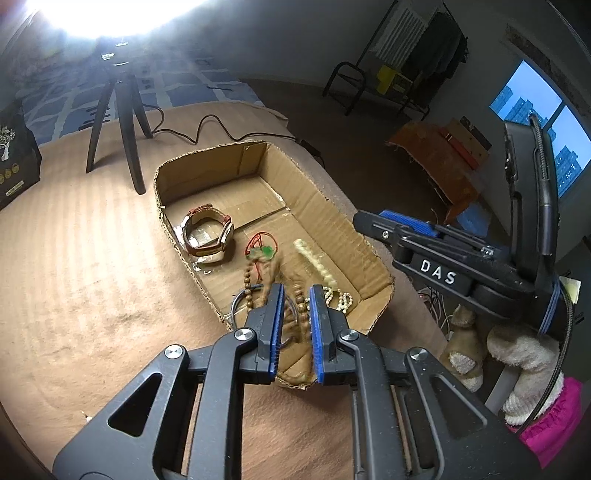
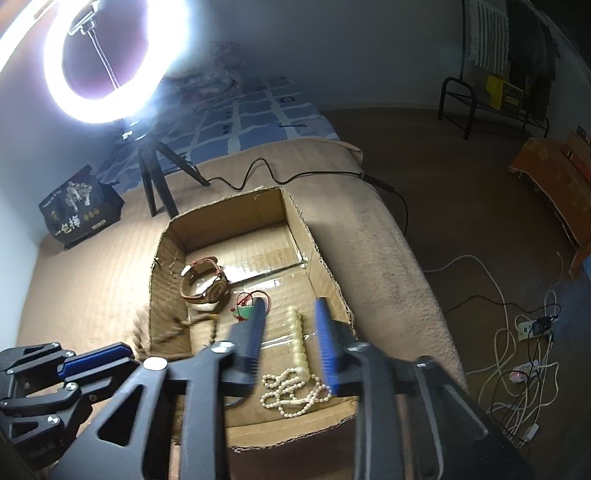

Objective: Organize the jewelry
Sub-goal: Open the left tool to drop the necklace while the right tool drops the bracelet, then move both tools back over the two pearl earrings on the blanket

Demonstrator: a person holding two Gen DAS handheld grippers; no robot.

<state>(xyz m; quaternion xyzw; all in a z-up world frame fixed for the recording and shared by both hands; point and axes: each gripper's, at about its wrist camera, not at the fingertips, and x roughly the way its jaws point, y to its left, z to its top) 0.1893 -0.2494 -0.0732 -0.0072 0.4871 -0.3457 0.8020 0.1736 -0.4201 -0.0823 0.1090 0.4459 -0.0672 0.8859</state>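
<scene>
Your left gripper (image 1: 296, 291) hangs over the open brown cardboard box (image 1: 334, 221), its 2 blue pads slightly parted with the brown wooden bead strand (image 1: 301, 314) blurred between them, so grip unclear; your right gripper (image 2: 291, 314) stands released above the cream pearl necklace (image 2: 295, 387); the brown-strapped wristwatch (image 2: 205, 282) lies inside.

Open right tongs (image 2: 291, 343) over pearls (image 2: 295, 391)

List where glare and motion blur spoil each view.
Left wrist view: the ring light blows out the top left; the wooden bead string at the left gripper is smeared. Right wrist view: the ring's glare hazes the wall; the right gripper fingers are blurred, the pearl necklace sharp.
</scene>
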